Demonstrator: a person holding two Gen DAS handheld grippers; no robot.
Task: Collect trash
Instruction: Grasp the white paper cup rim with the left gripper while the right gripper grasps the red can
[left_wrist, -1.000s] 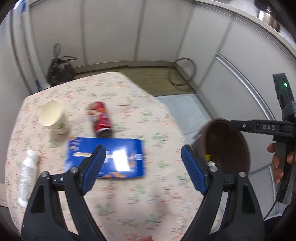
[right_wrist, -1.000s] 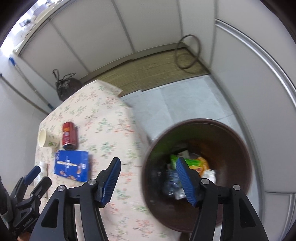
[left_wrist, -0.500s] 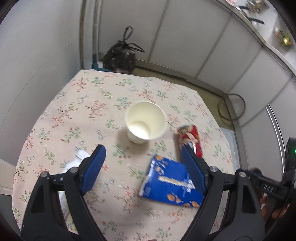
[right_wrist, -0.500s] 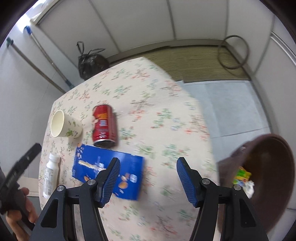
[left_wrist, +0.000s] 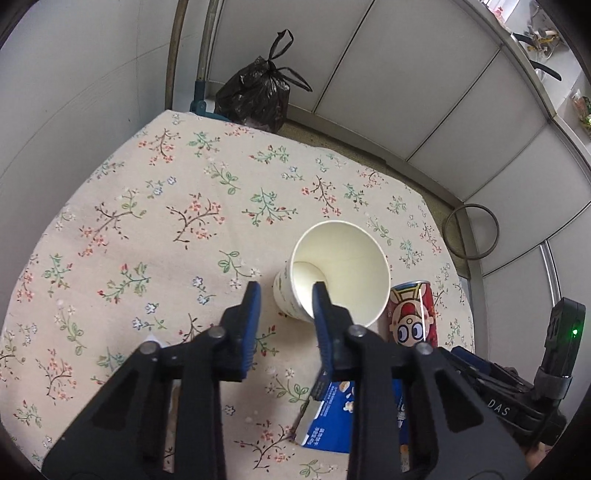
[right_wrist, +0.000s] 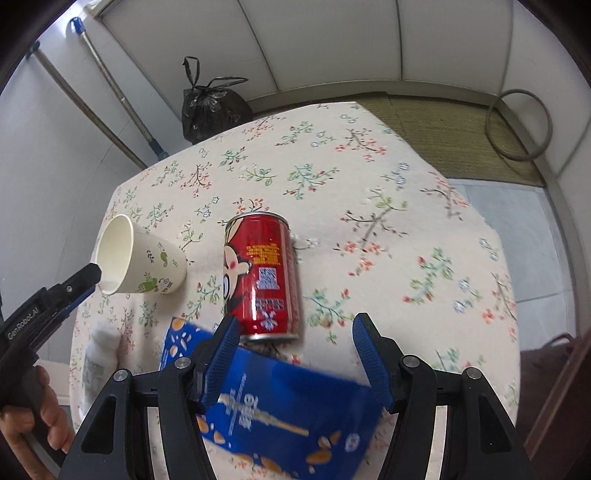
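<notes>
Two grippers over a littered table, one at the cup, one over the box.

On the flowered table (left_wrist: 155, 206), the blue box (right_wrist: 295, 421) lies under the right gripper (right_wrist: 295, 356), whose jaws gape wide above it; lower squarely before closing. The red can (right_wrist: 264, 273) lies beyond. The left gripper (left_wrist: 284, 306), jaws narrowed, straddles the paper cup (left_wrist: 341, 273) rim; pinch gently, not crushing it.

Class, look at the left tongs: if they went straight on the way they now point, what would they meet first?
Most likely the paper cup: the left tongs straddle its near rim, one finger inside the mouth. Depth is hard to judge.
</notes>
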